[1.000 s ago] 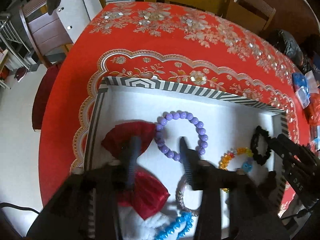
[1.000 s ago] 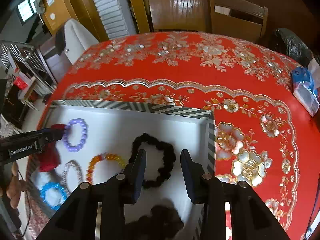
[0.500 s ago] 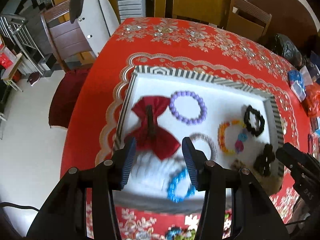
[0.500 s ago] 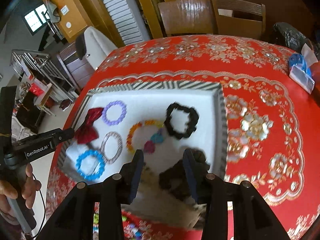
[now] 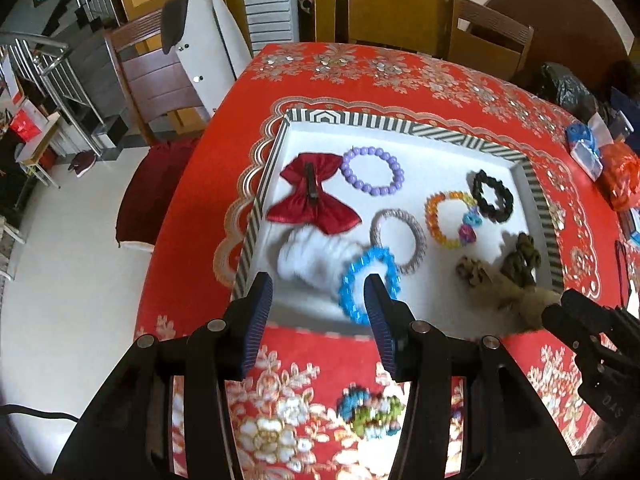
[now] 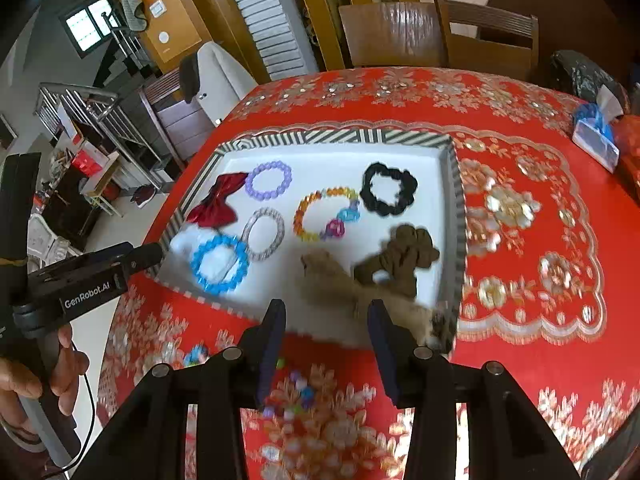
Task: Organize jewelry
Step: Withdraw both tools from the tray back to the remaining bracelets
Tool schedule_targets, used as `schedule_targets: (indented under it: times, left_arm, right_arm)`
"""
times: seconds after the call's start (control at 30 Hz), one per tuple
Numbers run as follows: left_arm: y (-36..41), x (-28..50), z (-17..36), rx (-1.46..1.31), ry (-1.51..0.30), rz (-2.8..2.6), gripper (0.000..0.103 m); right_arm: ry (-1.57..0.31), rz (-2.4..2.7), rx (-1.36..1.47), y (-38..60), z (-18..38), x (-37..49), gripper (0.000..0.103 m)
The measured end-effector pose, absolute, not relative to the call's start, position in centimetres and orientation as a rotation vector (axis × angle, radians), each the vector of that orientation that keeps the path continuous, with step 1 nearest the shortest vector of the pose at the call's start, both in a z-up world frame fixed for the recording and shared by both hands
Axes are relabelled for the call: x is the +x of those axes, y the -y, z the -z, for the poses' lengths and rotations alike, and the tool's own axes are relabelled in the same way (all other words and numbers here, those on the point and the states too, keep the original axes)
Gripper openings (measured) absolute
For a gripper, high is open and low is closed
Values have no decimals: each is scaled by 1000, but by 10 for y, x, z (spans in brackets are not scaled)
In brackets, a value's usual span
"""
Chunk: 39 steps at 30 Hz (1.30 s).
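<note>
A striped-rim white tray [image 5: 400, 128] [image 6: 320, 138] lies on the red tablecloth. It holds a red bow [image 5: 312, 196] [image 6: 216, 206], a purple bead bracelet [image 5: 372, 176] [image 6: 269, 180], a grey bangle [image 5: 398, 240] [image 6: 264, 234], a blue bracelet [image 5: 370, 284] [image 6: 218, 264], an orange bead bracelet [image 5: 450, 218] [image 6: 324, 220], a black scrunchie [image 5: 492, 196] [image 6: 388, 194], brown scrunchies [image 5: 520, 258] [image 6: 400, 262] and a white fluffy piece [image 5: 308, 256]. My left gripper [image 5: 318, 320] is open and empty above the tray's near edge. My right gripper [image 6: 326, 344] is open and empty near the front right corner.
Colourful bead pieces [image 5: 372, 410] [image 6: 296, 390] lie on the cloth in front of the tray. A blue-and-white pack [image 6: 596, 136] and an orange bag [image 5: 620, 176] sit at the table's right. Wooden chairs [image 6: 436, 36] stand behind the table. The table edge drops off on the left.
Both grippers have pulled back and up from the tray, so the whole tray now shows. Both stay open and empty.
</note>
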<state>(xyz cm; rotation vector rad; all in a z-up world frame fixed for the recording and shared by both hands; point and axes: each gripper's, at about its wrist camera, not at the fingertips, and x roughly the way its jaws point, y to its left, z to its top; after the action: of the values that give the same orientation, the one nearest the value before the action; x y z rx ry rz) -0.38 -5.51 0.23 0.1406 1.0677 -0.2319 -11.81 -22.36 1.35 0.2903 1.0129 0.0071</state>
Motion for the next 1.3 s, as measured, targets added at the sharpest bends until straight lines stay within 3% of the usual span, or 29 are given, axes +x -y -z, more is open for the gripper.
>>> schedule_targets:
  times: [0.77, 1.3]
  left_arm:
    - [-11, -96, 7, -8, -1151, 169, 47]
    - [-6, -115, 24, 2, -1191, 179, 47]
  right_arm:
    - [-1093, 89, 336, 251, 6, -242, 42]
    - [-1121, 18, 312, 229, 13, -227, 42]
